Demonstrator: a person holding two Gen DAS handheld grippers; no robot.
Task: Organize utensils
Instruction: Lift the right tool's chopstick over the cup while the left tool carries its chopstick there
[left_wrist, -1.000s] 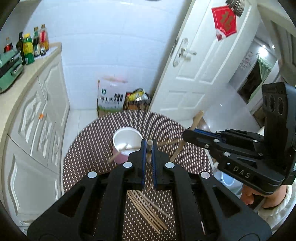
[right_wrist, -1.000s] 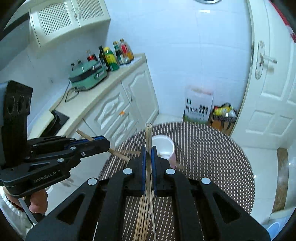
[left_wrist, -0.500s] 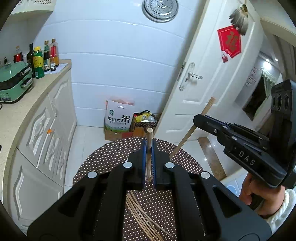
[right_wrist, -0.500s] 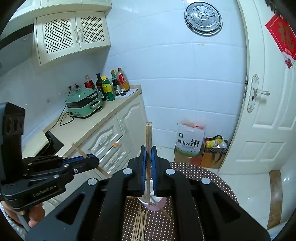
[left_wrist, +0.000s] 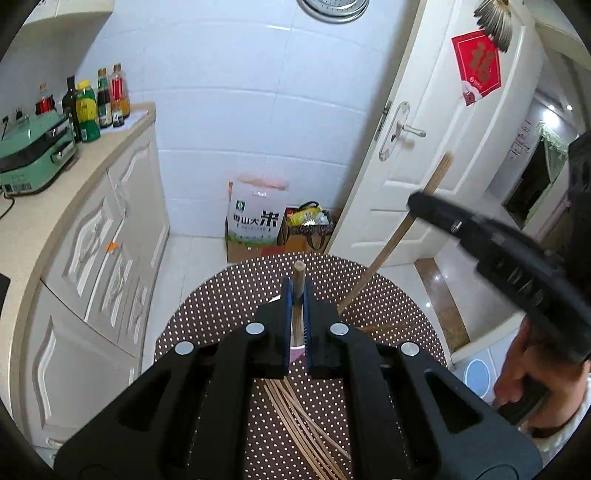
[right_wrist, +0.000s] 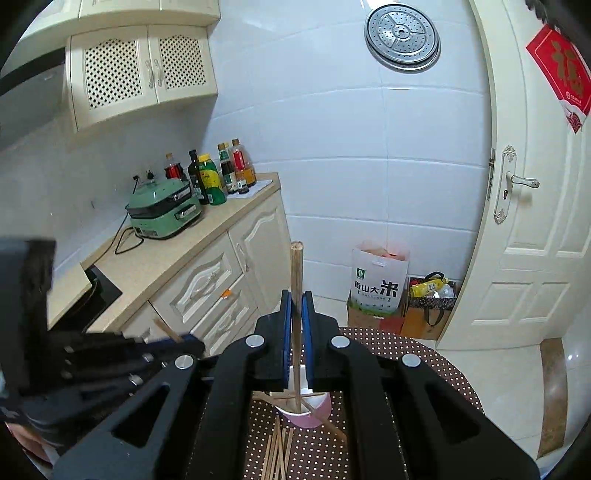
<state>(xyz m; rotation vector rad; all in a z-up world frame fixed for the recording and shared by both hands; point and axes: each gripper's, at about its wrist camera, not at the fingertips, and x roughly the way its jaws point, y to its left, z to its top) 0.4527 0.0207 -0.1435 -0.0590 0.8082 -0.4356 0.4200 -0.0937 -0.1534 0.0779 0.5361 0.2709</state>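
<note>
A: What is seen on the left side?

B: A green electric cooker (right_wrist: 164, 210) and a row of sauce bottles (right_wrist: 212, 173) are set on the beige kitchen counter (right_wrist: 177, 254). The left gripper (left_wrist: 295, 291) is held above the round brown polka-dot tabletop (left_wrist: 229, 291), its fingers (left_wrist: 285, 314) pressed nearly together on a round wooden chopstick (left_wrist: 298, 269), whose blunt end sticks up past the tips.

A: And in the middle?

B: A pink and white cup (right_wrist: 310, 410) is stood on the tabletop, partly hidden behind both grippers. A few chopsticks are leaned inside it, and a loose bunch of thin wooden chopsticks (right_wrist: 279, 454) is laid flat just in front of it.

A: What is found to the right?

B: The right gripper (right_wrist: 296, 306) is closed on a second long wooden chopstick (right_wrist: 296, 266), kept upright, with its lower end reaching down inside the cup. In the left wrist view the same stick (left_wrist: 402, 229) is seen slanting, gripped by the blurred right gripper (left_wrist: 419, 203). Behind it, a white rice bag (left_wrist: 256, 221) is propped by the white door (left_wrist: 443, 147)
</note>
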